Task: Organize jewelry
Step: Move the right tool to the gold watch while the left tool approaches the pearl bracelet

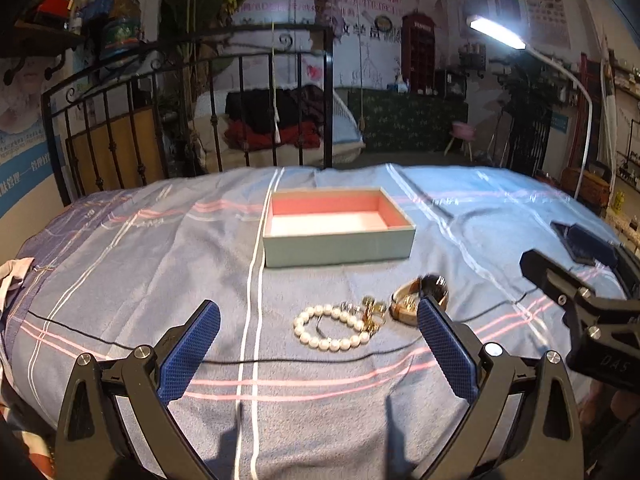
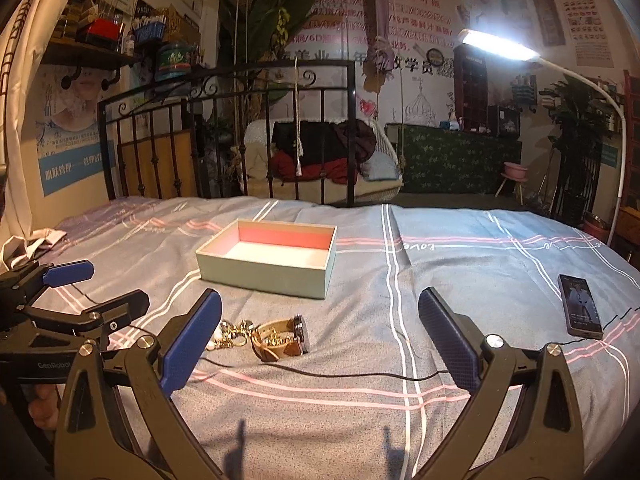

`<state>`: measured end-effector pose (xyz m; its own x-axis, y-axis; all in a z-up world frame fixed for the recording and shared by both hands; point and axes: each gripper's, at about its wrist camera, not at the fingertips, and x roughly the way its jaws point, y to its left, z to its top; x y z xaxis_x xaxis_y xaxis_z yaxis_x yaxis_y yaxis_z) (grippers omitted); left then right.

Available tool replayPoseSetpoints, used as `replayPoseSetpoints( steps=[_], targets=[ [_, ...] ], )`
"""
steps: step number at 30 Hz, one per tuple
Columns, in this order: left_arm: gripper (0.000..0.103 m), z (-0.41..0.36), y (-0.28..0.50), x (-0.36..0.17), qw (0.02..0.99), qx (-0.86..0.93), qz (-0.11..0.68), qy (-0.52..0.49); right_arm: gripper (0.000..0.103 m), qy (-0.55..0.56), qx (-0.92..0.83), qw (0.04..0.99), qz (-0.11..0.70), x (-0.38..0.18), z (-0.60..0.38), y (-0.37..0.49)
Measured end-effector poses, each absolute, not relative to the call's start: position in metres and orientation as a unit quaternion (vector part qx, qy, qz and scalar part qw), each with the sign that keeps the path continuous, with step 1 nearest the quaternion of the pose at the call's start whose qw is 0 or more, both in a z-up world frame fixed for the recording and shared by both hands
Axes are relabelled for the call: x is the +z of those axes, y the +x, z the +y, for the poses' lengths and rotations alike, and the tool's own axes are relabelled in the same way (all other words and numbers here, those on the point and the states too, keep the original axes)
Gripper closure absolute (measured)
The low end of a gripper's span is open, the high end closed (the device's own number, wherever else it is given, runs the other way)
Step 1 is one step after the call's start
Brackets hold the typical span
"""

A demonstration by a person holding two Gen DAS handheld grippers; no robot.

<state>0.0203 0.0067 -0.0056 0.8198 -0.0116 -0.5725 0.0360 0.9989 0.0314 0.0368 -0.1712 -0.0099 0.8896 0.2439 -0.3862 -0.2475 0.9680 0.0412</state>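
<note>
Left gripper [image 1: 318, 346]: jaws wide apart, holding nothing. Right gripper [image 2: 320, 334]: jaws wide apart, holding nothing. Pearl bracelet [image 1: 332, 328], gold chain [image 1: 370, 312] and watch [image 2: 282, 340] lie clustered on the bedspread [image 1: 160, 280] toward its near edge. Open box [image 1: 338, 232] sits beyond them, centrally. Phone [image 2: 580, 306] lies toward the right edge

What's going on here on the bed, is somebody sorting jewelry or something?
Yes, a person is holding two sets of tongs over the bedspread. Both the left tongs and the right tongs are open and empty. A pearl bracelet, gold pieces and a watch lie together before the open box, which has nothing inside.
</note>
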Motion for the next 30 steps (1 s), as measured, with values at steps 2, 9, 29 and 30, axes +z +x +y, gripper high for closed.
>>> replayPoseSetpoints(
  steps=[2, 9, 29, 30],
  targets=[
    [0.006, 0.014, 0.03, -0.019, 0.944, -0.009, 0.331, 0.018, 0.006, -0.007, 0.134, 0.966, 0.22, -0.014, -0.171, 0.047],
    [0.011, 0.036, 0.064, -0.047, 0.917, 0.003, 0.4, 0.004, 0.011, -0.004, 0.151, 0.95, 0.272, -0.036, -0.166, 0.084],
    [0.034, 0.049, 0.128, -0.081, 0.876, 0.006, 0.482, 0.026, 0.032, -0.043, 0.171, 0.903, 0.391, -0.096, -0.125, 0.148],
    [0.034, 0.05, 0.128, -0.082, 0.876, 0.008, 0.482, 0.024, 0.032, -0.042, 0.168, 0.901, 0.397, -0.099, -0.126, 0.148]
  ],
)
